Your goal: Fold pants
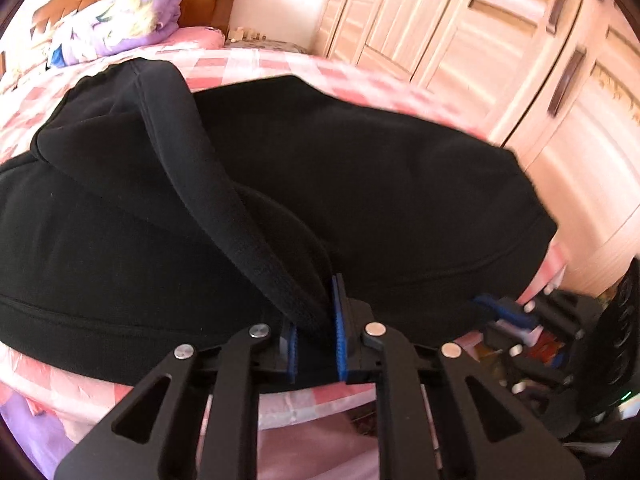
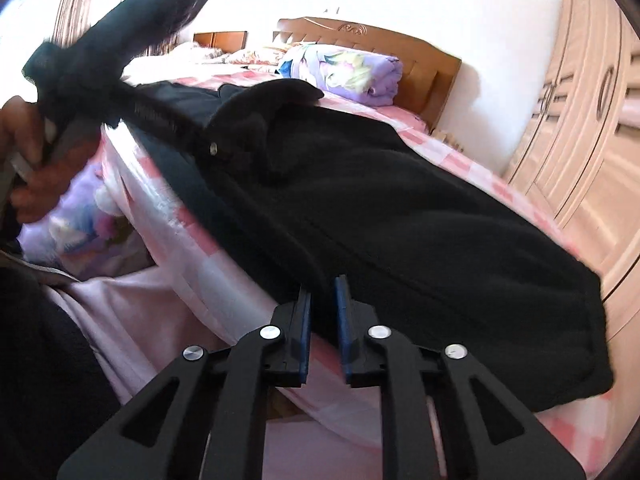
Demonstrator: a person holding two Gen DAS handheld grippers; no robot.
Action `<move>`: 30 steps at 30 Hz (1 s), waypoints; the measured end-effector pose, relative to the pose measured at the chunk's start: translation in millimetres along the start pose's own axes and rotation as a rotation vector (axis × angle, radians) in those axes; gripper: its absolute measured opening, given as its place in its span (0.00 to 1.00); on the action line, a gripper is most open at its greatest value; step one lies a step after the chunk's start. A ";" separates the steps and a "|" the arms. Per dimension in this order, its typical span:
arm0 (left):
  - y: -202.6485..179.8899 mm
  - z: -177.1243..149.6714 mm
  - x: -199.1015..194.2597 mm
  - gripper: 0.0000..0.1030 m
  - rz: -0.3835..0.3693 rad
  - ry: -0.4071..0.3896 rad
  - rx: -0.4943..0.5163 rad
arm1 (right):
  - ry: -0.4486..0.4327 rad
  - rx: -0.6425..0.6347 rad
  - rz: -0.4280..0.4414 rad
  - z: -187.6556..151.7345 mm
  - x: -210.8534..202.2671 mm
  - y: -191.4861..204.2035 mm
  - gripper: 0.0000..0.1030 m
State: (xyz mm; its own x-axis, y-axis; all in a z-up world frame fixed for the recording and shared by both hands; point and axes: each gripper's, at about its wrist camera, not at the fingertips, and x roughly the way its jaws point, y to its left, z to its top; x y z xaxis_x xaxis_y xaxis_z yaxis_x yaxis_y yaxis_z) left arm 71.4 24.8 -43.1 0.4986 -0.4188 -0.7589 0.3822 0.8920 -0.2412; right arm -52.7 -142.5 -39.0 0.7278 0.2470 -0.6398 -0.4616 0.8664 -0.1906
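I am pinching a raised strip of the black fleece pants (image 1: 360,168) in my left jaws (image 1: 316,332), my right jaws (image 2: 323,316) nearly shut on their near hem; both near the pink checked bed's (image 1: 304,66) edge (lifting evenly should prevent bunching).
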 end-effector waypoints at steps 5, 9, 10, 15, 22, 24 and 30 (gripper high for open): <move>7.2 -5.5 -12.0 0.75 0.035 -0.023 0.016 | -0.008 0.136 0.165 11.0 -19.0 -24.8 0.47; 27.8 0.4 -43.9 0.84 0.067 -0.105 0.017 | -0.068 0.211 0.212 28.3 -30.8 -39.9 0.51; 37.4 8.1 -53.7 0.86 0.107 -0.136 0.012 | -0.080 0.222 0.214 36.1 -29.0 -44.6 0.52; 75.5 90.4 -63.8 0.98 0.199 -0.175 -0.040 | -0.077 0.254 0.125 92.7 20.2 -61.3 0.71; 117.1 233.4 56.6 0.97 0.424 0.112 -0.113 | 0.017 0.461 0.162 129.5 97.7 -83.4 0.71; 128.6 249.6 98.7 0.91 0.537 0.212 -0.063 | 0.026 0.486 0.170 123.4 106.8 -85.4 0.71; 170.8 237.5 124.1 0.09 0.537 0.307 -0.120 | 0.072 0.539 0.201 106.9 122.5 -89.8 0.71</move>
State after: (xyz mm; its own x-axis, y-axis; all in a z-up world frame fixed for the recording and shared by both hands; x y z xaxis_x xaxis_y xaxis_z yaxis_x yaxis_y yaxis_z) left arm 383.4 84.8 -34.8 0.3443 0.1452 -0.9276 0.0417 0.9846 0.1696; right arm 132.2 -143.7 -20.7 0.6077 0.4159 -0.6766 -0.2498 0.9088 0.3342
